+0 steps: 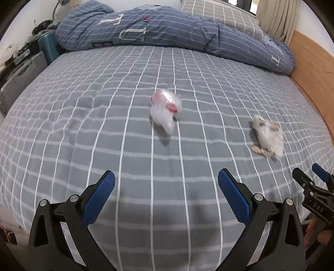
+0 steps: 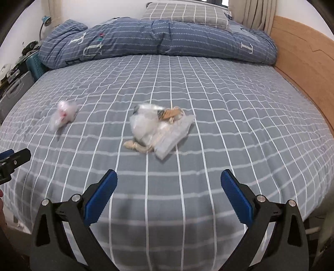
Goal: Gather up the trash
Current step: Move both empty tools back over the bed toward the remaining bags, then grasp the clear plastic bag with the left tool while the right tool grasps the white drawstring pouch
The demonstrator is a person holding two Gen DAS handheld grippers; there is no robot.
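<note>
where trash lies — checked bedsheet

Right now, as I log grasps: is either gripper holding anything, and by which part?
Nothing is held. The left gripper and right gripper are both open above the bed; both wrappers lie untouched.

Bed w/ grey sheet, white grid lines. Blue striped quilt bunched along far edge, grey checked pillow behind it. Wooden bed frame on right, beige curtain above. Teal crate & grey case at left.
</note>
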